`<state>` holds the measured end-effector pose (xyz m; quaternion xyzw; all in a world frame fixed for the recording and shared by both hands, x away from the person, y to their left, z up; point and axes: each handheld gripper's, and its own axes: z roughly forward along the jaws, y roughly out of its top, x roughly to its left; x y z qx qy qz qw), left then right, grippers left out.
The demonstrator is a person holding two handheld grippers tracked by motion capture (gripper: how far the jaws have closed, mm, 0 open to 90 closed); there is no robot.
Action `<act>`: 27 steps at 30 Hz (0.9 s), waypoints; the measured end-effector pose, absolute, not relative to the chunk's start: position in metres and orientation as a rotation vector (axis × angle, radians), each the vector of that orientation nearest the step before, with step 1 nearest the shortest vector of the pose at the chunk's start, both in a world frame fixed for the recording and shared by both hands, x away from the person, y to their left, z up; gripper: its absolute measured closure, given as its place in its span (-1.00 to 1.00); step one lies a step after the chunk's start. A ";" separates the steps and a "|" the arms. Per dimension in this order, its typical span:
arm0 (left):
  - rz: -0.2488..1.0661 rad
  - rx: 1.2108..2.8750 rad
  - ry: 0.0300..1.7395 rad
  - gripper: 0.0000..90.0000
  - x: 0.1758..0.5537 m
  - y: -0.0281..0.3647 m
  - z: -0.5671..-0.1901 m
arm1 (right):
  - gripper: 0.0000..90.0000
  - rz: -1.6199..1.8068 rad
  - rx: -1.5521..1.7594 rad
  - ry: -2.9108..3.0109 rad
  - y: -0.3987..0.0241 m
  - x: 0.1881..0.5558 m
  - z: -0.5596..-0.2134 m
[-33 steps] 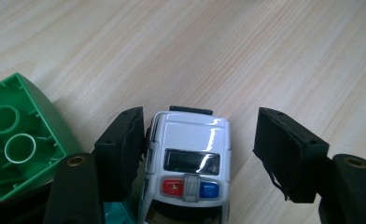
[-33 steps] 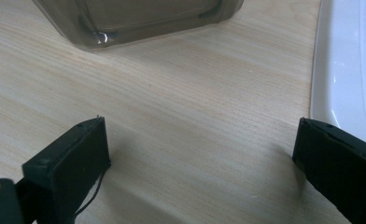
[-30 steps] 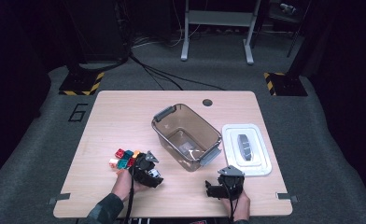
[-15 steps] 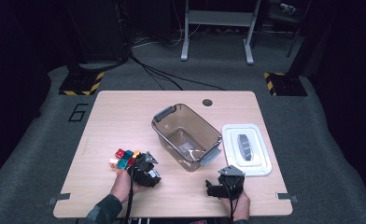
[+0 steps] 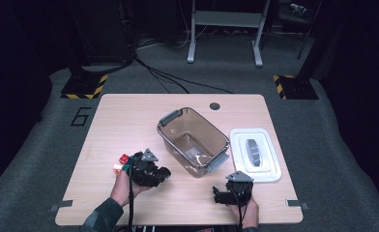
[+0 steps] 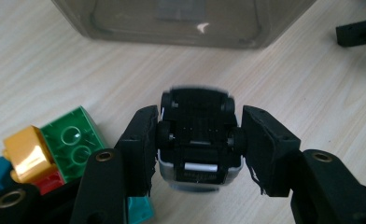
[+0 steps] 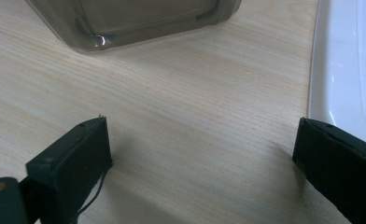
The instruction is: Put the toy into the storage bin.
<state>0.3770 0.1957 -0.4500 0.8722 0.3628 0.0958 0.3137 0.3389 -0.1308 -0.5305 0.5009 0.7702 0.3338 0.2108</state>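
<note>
In the left gripper view, my left gripper (image 6: 197, 135) is shut on a small toy car (image 6: 196, 140), belly up so its black underside and wheels face the camera. In the high view, that left gripper (image 5: 162, 173) is at the table's front left, just right of a heap of coloured bricks (image 5: 121, 162). A green brick (image 6: 71, 140) and a yellow brick (image 6: 27, 154) lie beside the left jaw. My right gripper (image 5: 231, 189) is at the front right, open and empty, its jaws wide apart over bare wood (image 7: 200, 140).
A clear smoky plastic bin (image 5: 170, 118) stands mid-table, just beyond both grippers. Its white lid (image 5: 267, 171) with a grey handle lies flat to its right, and the lid's edge (image 7: 340, 70) is close to my right jaw. The wooden table (image 5: 124, 116) has a round hole at the back.
</note>
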 end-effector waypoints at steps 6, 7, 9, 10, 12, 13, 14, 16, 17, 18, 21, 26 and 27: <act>0.275 2.297 0.945 0.06 0.381 0.196 -0.437 | -0.99 0.920 1.368 2.167 -0.131 0.341 -0.531; 0.277 2.291 0.949 0.06 0.381 0.197 -0.435 | -0.99 0.926 1.384 2.158 -0.130 0.340 -0.531; 0.278 2.280 0.957 0.06 0.382 0.199 -0.432 | -0.99 0.918 1.385 2.159 -0.130 0.341 -0.531; 0.279 2.275 0.960 0.06 0.383 0.200 -0.430 | -1.00 0.918 1.384 2.160 -0.130 0.341 -0.531; 0.292 2.275 0.963 0.06 0.383 0.203 -0.425 | -1.00 0.918 1.379 2.164 -0.130 0.341 -0.531; 0.297 2.266 0.972 0.06 0.384 0.206 -0.422 | -1.00 0.918 1.379 2.163 -0.130 0.341 -0.531; 0.297 2.260 0.978 0.06 0.385 0.207 -0.420 | -1.00 0.918 1.380 2.163 -0.130 0.341 -0.531; 0.306 2.245 0.986 0.06 0.386 0.212 -0.414 | -1.00 0.917 1.380 2.161 -0.130 0.341 -0.531; 0.311 2.243 0.987 0.06 0.386 0.213 -0.412 | -1.00 0.915 1.380 2.162 -0.130 0.341 -0.531; 0.315 2.230 0.991 0.06 0.387 0.215 -0.409 | -1.00 0.915 1.384 2.155 -0.130 0.341 -0.531; 0.321 2.223 0.997 0.06 0.389 0.219 -0.402 | -1.00 0.915 1.383 2.154 -0.129 0.341 -0.531; 0.340 2.224 1.002 0.07 0.395 0.220 -0.391 | -1.00 0.915 1.375 2.167 -0.130 0.341 -0.531; 0.345 2.227 1.001 0.06 0.397 0.219 -0.388 | -1.00 0.911 1.368 2.170 -0.131 0.340 -0.531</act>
